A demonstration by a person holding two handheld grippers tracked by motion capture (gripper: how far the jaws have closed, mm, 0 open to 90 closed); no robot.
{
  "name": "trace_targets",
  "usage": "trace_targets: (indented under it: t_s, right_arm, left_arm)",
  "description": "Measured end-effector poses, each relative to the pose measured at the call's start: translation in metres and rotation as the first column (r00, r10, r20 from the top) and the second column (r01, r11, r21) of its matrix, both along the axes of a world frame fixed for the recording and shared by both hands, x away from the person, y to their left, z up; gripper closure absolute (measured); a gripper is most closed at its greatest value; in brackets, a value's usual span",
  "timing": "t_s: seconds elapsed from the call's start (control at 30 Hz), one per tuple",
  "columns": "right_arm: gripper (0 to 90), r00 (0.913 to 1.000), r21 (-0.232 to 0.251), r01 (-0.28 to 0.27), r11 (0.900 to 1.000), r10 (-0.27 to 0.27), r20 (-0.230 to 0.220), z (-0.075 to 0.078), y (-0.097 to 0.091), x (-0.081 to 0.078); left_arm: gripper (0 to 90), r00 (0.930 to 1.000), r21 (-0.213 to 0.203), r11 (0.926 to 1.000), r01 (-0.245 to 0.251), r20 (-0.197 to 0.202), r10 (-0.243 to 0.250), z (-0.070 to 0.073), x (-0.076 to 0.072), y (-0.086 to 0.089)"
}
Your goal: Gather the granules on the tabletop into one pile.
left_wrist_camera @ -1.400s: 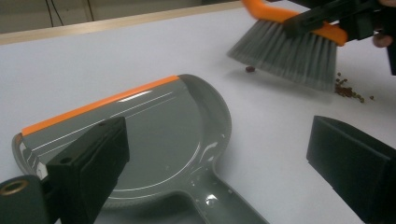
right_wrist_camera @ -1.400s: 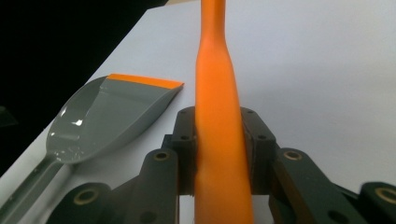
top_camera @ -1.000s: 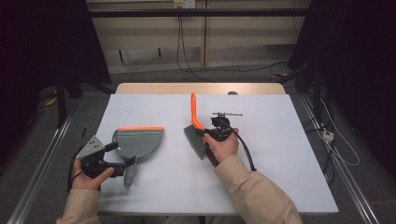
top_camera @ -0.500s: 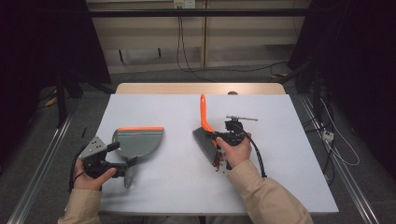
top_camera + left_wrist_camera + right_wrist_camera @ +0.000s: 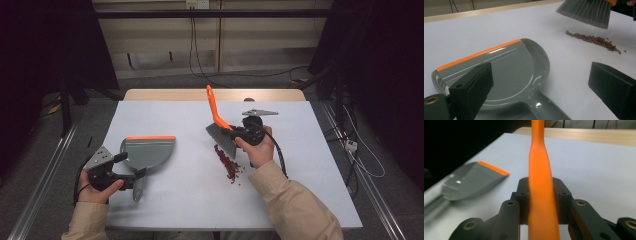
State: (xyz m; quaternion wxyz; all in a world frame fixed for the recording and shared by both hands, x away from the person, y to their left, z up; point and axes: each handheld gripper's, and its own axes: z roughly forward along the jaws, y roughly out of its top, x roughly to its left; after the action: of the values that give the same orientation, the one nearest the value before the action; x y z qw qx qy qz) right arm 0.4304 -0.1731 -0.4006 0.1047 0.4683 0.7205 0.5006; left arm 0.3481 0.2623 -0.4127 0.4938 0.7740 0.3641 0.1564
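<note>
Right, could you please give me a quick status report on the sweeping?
Right gripper shut on brush, bristles just above the table. Left gripper open around dustpan handle. Red-brown beans in a line beside the brush. Nothing between beans and dustpan.

1. Both forearms wear loose beige long sleeves (image 5: 295,205), cuffed at the wrists.
2. Left tongs (image 5: 131,165): black body, grey three-cornered plate with small holes on top, black cable looping behind.
3. Right tongs (image 5: 235,133): black body, grey plate, thick black cable trailing along the sleeve.
4. Jaws: blocky black pads on dark linkage arms with brass-ringed pivot screws.
</note>
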Motion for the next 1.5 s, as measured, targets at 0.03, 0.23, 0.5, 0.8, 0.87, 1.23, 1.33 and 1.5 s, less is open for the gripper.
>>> trace_targets:
  t_s: [0.03, 0.23, 0.5, 0.8, 0.87, 1.23, 1.33, 1.5]
  right_arm:
    - [71.4, 0.9995, -0.026, -0.017, 0.9995, 0.018, 0.025, 0.000, -0.003, 0.002]
    - [71.4, 0.9898, -0.149, -0.065, 0.9866, 0.083, 0.116, -0.005, -0.014, 0.010]
    - [71.4, 0.9680, -0.266, -0.141, 0.9537, 0.189, 0.165, -0.017, -0.014, 0.022]
    - [71.5, 0.9119, -0.395, -0.270, 0.8783, 0.365, 0.188, -0.030, 0.000, 0.031]
    - [71.5, 0.8971, -0.419, -0.296, 0.8584, 0.400, 0.187, -0.030, 0.003, 0.027]
    - [71.1, 0.8344, -0.484, -0.409, 0.7734, 0.532, 0.144, -0.027, 0.003, 0.001]
    - [71.1, 0.8248, -0.487, -0.426, 0.7626, 0.548, 0.138, -0.026, 0.001, -0.006]
    - [70.8, 0.8107, -0.481, -0.451, 0.7519, 0.571, 0.131, -0.026, -0.001, -0.016]
  left_arm:
    - [5.6, 1.0000, 0.002, 1.0000, 0.000, 0.000, 0.000, 0.000, 0.000, 0.000]
    - [5.6, 1.0000, 0.003, 1.0000, 0.000, -0.003, 0.000, -0.001, 0.001, 0.000]
    - [5.6, 1.0000, 0.001, 1.0000, 0.000, -0.007, 0.000, -0.002, 0.001, 0.001]
    - [5.6, 1.0000, 0.003, 1.0000, -0.006, -0.008, 0.006, -0.002, 0.002, 0.003]
    - [5.6, 0.9999, 0.001, 0.9999, -0.010, -0.007, 0.010, -0.002, 0.002, 0.004]
    - [5.6, 1.0000, -0.006, 1.0000, -0.006, -0.004, 0.006, 0.000, 0.000, 0.002]
    - [5.6, 1.0000, -0.007, 1.0000, -0.006, -0.004, 0.006, 0.000, 0.000, 0.002]
    - [5.6, 1.0000, -0.005, 1.0000, -0.004, 0.000, 0.004, 0.001, -0.001, 0.001]
